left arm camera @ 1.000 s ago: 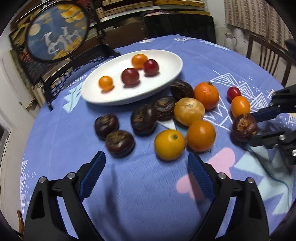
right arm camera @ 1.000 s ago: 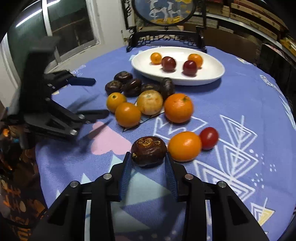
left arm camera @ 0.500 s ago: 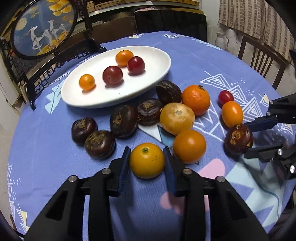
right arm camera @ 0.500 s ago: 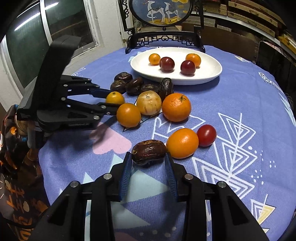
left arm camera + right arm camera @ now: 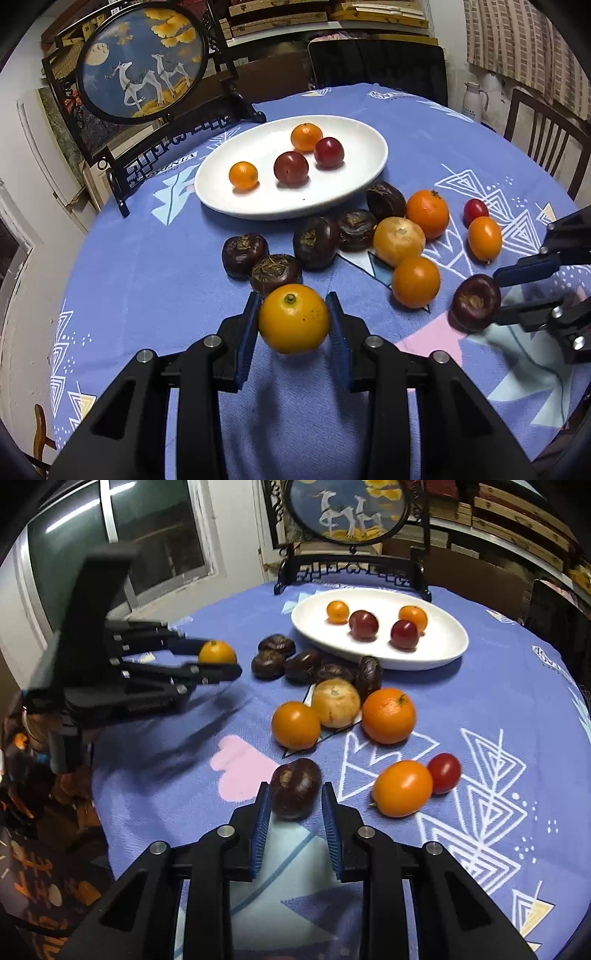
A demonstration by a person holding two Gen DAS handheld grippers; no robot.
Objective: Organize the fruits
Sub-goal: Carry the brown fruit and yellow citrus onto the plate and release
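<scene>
My left gripper (image 5: 293,319) is shut on a yellow-orange citrus fruit (image 5: 293,317) and holds it above the blue tablecloth; it also shows in the right wrist view (image 5: 217,652). My right gripper (image 5: 295,797) is shut on a dark brown fruit (image 5: 294,788), seen from the left wrist view too (image 5: 475,306), lifted just off the cloth. A white oval plate (image 5: 354,184) at the back holds two small oranges and two red fruits. Several dark brown fruits (image 5: 316,242) and oranges (image 5: 415,282) lie loose in front of the plate.
An oval orange fruit (image 5: 402,788) and a small red fruit (image 5: 445,773) lie to the right of my right gripper. A round framed deer picture on a black stand (image 5: 142,62) stands behind the plate. Wooden chairs (image 5: 543,136) ring the round table.
My left gripper closed on the yellow-orange fruit and lifted it off the cloth. My right gripper, shut on the dark fruit, raised it and the fruit turned between the pads.
</scene>
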